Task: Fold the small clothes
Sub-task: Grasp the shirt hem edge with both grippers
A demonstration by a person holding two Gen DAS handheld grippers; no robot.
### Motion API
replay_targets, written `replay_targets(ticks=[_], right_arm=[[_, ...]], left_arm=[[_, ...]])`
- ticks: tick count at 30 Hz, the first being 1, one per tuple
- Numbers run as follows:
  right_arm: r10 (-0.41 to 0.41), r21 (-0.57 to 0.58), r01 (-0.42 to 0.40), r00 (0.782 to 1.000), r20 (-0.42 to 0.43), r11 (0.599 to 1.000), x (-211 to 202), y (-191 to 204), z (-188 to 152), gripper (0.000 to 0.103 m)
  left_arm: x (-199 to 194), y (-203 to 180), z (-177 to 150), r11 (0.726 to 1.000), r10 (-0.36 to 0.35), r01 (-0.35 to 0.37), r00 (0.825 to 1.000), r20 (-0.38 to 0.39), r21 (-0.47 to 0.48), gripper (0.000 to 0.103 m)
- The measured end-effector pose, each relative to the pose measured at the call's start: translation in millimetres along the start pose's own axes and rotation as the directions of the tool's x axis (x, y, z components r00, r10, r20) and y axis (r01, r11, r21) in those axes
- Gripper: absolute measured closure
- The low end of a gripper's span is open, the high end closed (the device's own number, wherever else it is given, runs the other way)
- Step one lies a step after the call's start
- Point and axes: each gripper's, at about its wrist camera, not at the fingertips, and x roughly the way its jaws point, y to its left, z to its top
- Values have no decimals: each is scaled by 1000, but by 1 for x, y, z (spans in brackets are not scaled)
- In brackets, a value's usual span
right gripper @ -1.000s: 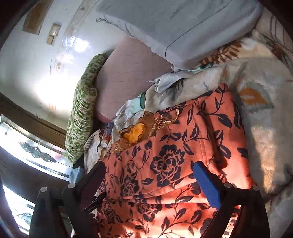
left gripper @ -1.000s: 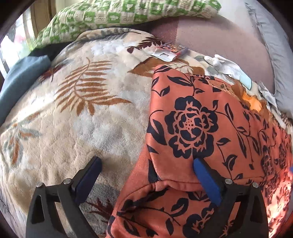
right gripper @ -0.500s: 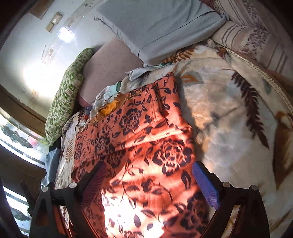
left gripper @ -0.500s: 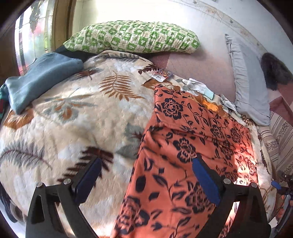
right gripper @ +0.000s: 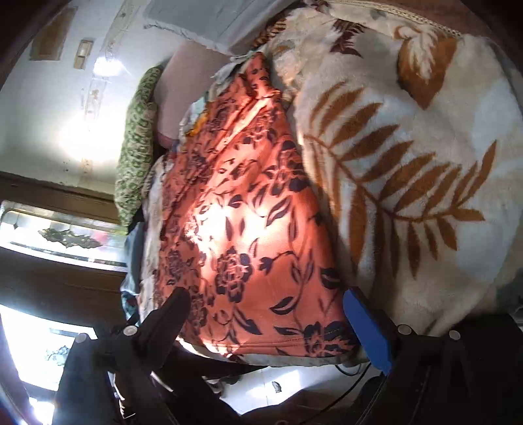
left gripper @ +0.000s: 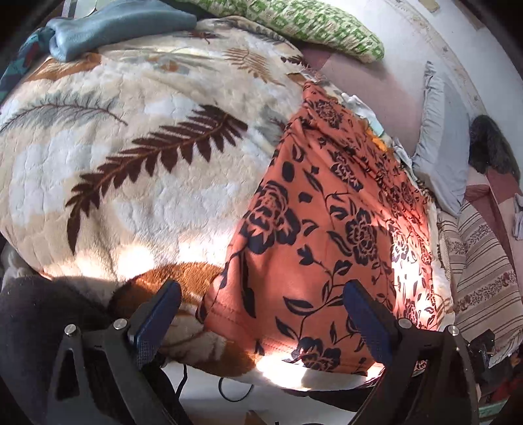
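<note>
An orange garment with a dark floral print (left gripper: 330,229) lies stretched out on a cream leaf-pattern blanket (left gripper: 130,147), its hem at the bed's near edge. It also shows in the right wrist view (right gripper: 242,229). My left gripper (left gripper: 261,323) is open and empty, hanging just short of the hem's left part. My right gripper (right gripper: 268,330) is open and empty, just short of the hem in its own view. Neither gripper touches the cloth.
A green patterned pillow (left gripper: 313,23) and a grey pillow (left gripper: 441,137) lie at the bed's far end. A blue folded cloth (left gripper: 111,26) sits at the far left. Small white and yellow clothes (left gripper: 369,114) lie beyond the garment. A striped cover (left gripper: 483,268) is right.
Both grippers have pulled back from over the garment to the bed's near edge. The garment now lies full length, and its hem is in view. Both grippers stay open.
</note>
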Motion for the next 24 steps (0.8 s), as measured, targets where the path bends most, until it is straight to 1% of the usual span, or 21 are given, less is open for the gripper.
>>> replay_targets(ticks=[1,2,4,6,7,8,9,10,11,12,13,15,16,17,18,19,20,21,22,23,24], right_arm=[[-4,-8,4,1000,-3,1000,5,2,0,7],[1,-15,-1,1000,-3,1000,5,5,-1,7],[25,-43,-25,1000,-3,999,4,13,-5,8],[-2,-61,2,1000,4,998,3,13,-6,8],[-11,-53,11,1000,-4,999,6,9,-6,8],[-12,-38,12,1000,-14,999,9,4,-5,12],[-16,-23,15,1000,-22,1000,11,-1,-5,21],[-19,-13,19,999,-33,1000,14,-3,-5,26],[-20,-10,19,999,-40,1000,16,-6,-6,40],[-27,-11,27,999,-43,1000,17,-6,-7,51],[-42,-13,41,998,-48,999,19,-6,-8,54],[-64,-6,63,997,-54,998,20,-8,-11,56],[-75,-5,75,996,-50,997,18,-6,-11,56],[-82,-12,82,996,-42,997,14,-3,-12,53],[-78,-18,77,996,-36,997,10,0,-13,42],[-82,-22,81,996,-27,996,7,1,-13,35],[-102,-26,102,995,-18,995,6,1,-12,29],[-119,-34,118,993,-19,992,9,0,-10,29],[-145,-31,144,989,-29,989,13,-2,-8,29],[-157,-31,156,987,-43,987,17,-3,-7,29],[-143,-44,140,988,-62,989,21,0,-8,38]], left_arm=[[1,0,-2,1000,-8,8,1000,2,12,5],[1,0,-4,1000,5,-5,1000,3,15,5],[-1,0,-5,1000,-15,15,1000,26,27,6],[1,1,-4,999,-18,16,999,40,39,6],[7,3,-3,999,-15,14,1000,20,38,13],[13,5,-3,999,-20,20,1000,-6,30,30],[18,7,-4,1000,-25,25,999,-34,19,42],[20,8,-4,1000,-9,10,999,-43,20,59],[20,7,-5,999,16,-14,999,-33,37,65],[19,6,-5,998,29,-28,999,-35,48,67],[17,6,-5,998,28,-26,999,-34,51,69],[13,3,-6,997,20,-18,999,-29,71,69],[12,2,-7,997,18,-16,999,-30,78,63],[13,1,-7,997,21,-18,999,-33,80,46],[14,2,-8,997,27,-25,999,-29,73,36],[16,4,-8,998,36,-35,999,-20,61,29],[19,6,-8,998,42,-40,999,-25,50,29],[20,6,-7,998,38,-36,999,-31,51,30],[18,4,-7,997,34,-33,999,-23,65,42],[18,0,-7,995,34,-31,999,-24,97,87],[18,-4,-7,990,60,-55,997,-37,131,95]])
